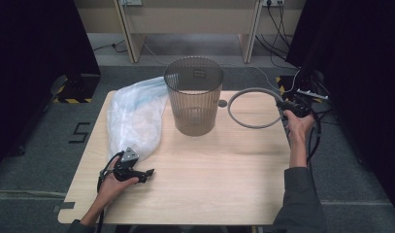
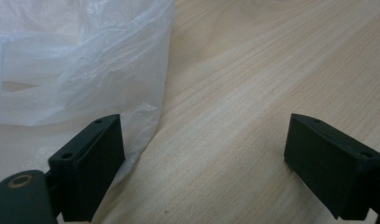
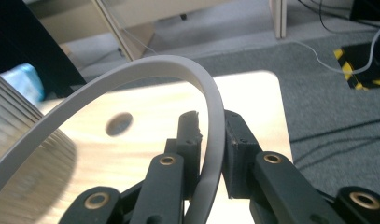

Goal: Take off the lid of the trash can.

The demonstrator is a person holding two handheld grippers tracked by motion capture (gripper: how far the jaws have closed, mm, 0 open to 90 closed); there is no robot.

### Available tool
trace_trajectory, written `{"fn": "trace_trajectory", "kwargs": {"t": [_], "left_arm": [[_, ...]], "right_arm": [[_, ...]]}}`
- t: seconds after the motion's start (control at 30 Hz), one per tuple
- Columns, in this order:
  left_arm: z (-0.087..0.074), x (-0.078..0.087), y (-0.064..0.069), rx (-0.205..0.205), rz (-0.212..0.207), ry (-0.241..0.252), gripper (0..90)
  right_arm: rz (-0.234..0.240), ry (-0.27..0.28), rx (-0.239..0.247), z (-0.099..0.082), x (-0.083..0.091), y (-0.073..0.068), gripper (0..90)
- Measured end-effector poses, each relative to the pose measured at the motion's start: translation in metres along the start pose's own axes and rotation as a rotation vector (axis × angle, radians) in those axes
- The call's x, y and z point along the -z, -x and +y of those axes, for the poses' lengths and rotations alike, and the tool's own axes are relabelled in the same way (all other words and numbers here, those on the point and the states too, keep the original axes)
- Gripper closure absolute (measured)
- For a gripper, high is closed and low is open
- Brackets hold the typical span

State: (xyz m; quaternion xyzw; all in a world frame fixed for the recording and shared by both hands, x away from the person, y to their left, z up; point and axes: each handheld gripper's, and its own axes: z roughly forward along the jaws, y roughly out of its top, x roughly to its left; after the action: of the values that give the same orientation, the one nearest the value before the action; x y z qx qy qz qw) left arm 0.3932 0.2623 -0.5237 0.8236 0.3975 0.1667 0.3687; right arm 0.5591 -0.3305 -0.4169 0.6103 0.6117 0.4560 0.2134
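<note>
While a white "5" marking [image 1: 81, 132] is sitting on the grey floor [image 1: 40, 160] off the tabletop's left edge, the right gripper [image 3: 211, 135] is clamping its jaws on the grey ring [image 1: 253, 108], one jaw inside the band and one outside. That ring is lying near the tabletop's [image 1: 209, 174] far right corner, its right side meeting the gripper at the right edge, just beside the ribbed translucent bin [image 1: 193, 94] standing upright at the middle of the far edge. A small label inside the bin is too small to read. The left gripper [image 2: 204, 154] is resting near the front left corner with its jaws standing wide apart on bare wood, the clear plastic bag [image 1: 136, 116] lying just beside its left jaw and stretching toward the far left corner.
</note>
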Motion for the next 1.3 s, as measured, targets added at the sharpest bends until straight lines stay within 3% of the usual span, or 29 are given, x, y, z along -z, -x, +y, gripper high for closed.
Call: {"fn": "trace_trajectory", "kwargs": {"t": [0.53,0.67,0.73,0.8,1.0,1.3], "left_arm": [[0.000,0.000,0.000,-0.002,0.003,0.000,10.9],[0.000,0.000,0.000,-0.002,0.002,0.000,10.9],[0.000,0.000,0.000,0.000,0.002,0.000,10.9],[0.000,0.000,0.000,-0.004,0.002,-0.003,10.9],[0.000,0.000,0.000,-0.002,0.002,-0.002,10.9],[0.000,0.000,0.000,-0.003,0.002,-0.002,10.9]], "right_arm": [[-0.049,-0.105,0.007,-0.056,-0.038,0.009,79.1],[-0.061,-0.108,0.008,-0.061,-0.043,0.010,79.2],[-0.105,-0.133,0.054,-0.065,-0.048,0.008,79.3],[-0.116,-0.144,0.067,-0.067,-0.049,0.008,79.3],[-0.128,-0.156,0.074,-0.079,-0.056,0.009,79.7],[-0.167,-0.170,0.122,-0.078,-0.056,0.003,78.3]]}}
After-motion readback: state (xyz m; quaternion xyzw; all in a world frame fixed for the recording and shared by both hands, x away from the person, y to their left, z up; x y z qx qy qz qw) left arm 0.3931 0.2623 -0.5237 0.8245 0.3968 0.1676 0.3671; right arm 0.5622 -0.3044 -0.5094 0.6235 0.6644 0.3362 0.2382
